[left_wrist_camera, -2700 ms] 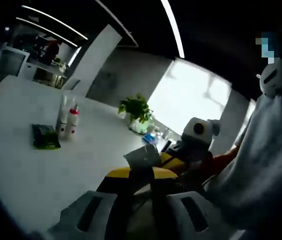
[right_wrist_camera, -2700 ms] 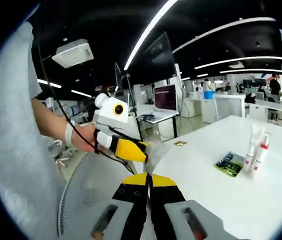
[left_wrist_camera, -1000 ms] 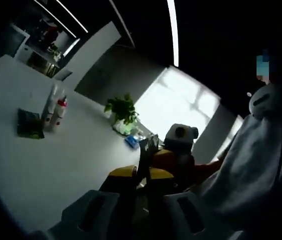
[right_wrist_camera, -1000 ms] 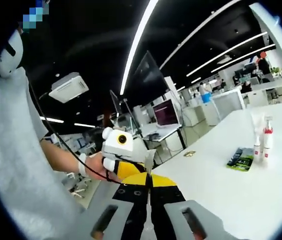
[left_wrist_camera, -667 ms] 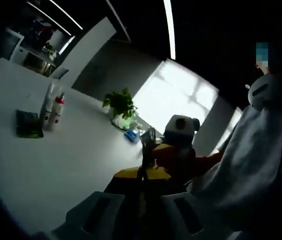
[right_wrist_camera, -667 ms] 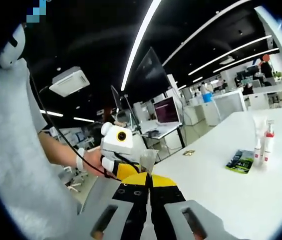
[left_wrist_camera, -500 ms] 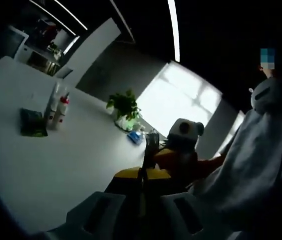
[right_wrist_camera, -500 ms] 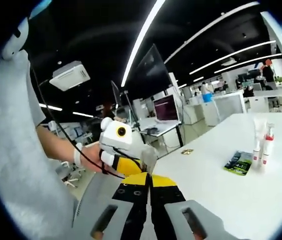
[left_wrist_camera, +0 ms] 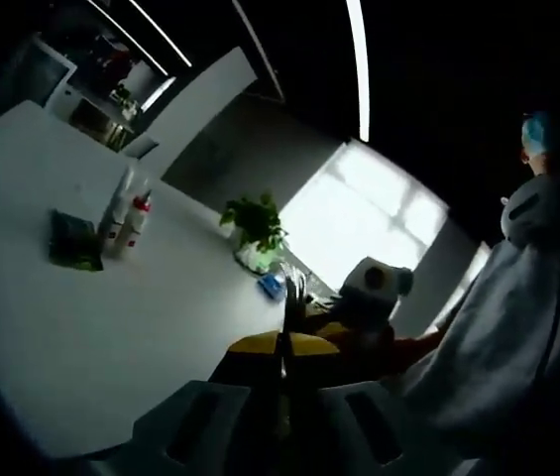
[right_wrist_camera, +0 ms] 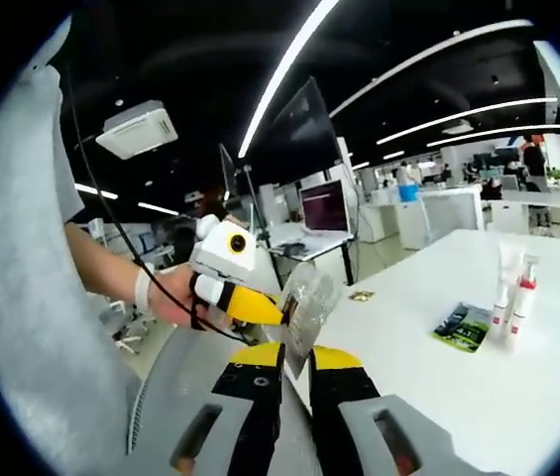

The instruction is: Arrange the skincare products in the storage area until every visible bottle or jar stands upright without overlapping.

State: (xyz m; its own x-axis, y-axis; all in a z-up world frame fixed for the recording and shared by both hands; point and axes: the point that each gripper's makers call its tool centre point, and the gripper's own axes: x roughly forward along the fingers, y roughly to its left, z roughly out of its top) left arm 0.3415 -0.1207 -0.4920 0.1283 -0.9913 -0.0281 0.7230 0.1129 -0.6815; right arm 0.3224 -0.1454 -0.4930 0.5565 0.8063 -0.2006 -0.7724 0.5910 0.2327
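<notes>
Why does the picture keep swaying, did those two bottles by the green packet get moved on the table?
No. The two bottles stand upright just beside the green packet on the white table, as before; the cameras shifted with the hands.

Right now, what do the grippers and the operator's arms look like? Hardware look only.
Both grippers share one build: pale grey jaws with dark slots, on a black and yellow body. In the right gripper view the right gripper rises from below. The left gripper has a white housing and a yellow body, with a black cable looping beneath. The person wears a light grey sleeve and a white wristband.
</notes>
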